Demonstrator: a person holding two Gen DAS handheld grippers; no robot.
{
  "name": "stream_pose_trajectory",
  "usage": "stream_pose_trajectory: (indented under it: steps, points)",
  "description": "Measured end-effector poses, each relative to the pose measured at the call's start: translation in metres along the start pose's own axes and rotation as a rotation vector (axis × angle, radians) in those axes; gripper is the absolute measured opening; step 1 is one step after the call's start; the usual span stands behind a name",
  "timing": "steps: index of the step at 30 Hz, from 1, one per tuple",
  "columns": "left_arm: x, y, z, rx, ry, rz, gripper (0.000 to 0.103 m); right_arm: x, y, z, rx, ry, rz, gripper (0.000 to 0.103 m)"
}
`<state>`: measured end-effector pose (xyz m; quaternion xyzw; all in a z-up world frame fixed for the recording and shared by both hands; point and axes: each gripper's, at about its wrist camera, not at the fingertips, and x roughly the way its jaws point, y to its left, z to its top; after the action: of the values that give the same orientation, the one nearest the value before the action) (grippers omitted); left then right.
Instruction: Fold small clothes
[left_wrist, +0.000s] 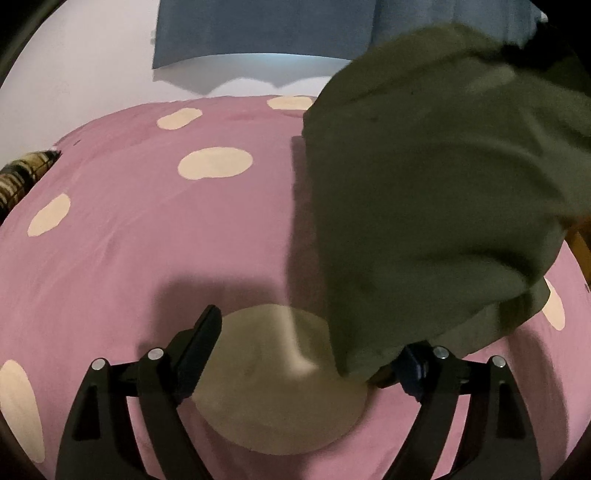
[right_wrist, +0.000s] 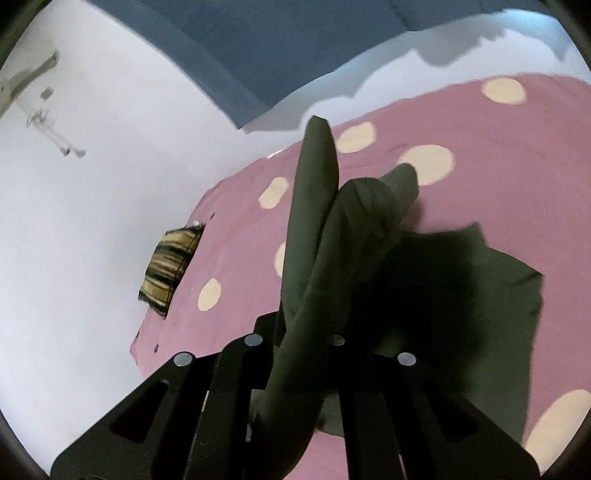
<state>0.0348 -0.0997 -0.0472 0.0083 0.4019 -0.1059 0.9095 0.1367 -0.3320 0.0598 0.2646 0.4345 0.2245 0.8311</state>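
An olive-green garment (left_wrist: 424, 206) hangs lifted at the right of the left wrist view, its lower edge draped over my left gripper's right finger. My left gripper (left_wrist: 314, 354) is open, with its jaws wide apart above the pink spotted bedspread (left_wrist: 147, 236). In the right wrist view my right gripper (right_wrist: 303, 332) is shut on a bunched fold of the garment (right_wrist: 317, 236), which rises up between the fingers. The rest of the garment lies flat on the bedspread (right_wrist: 480, 192) to the right.
A striped brown and cream cushion (right_wrist: 170, 271) sits at the bed's left edge against the white wall (right_wrist: 92, 221); it also shows in the left wrist view (left_wrist: 22, 173). A blue curtain (left_wrist: 266, 29) hangs behind the bed.
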Motion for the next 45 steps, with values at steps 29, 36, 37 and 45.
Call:
stream_pose_trajectory:
  steps: [29,36,37,45]
  points:
    - [0.023,-0.033,0.001,0.144,0.035,0.042,0.084,-0.037,-0.145,-0.112,0.294,0.028,0.04,0.074]
    - [0.018,-0.039,0.002,0.163,0.015,0.087,0.084,-0.017,-0.106,-0.102,0.116,0.075,-0.087,0.023]
    - [0.016,-0.04,0.002,0.169,0.008,0.096,0.084,-0.016,-0.102,-0.099,0.086,0.068,-0.112,0.02]
    - [0.021,-0.045,0.002,0.175,0.011,0.083,0.085,-0.028,-0.13,-0.108,0.098,-0.003,-0.082,0.012]
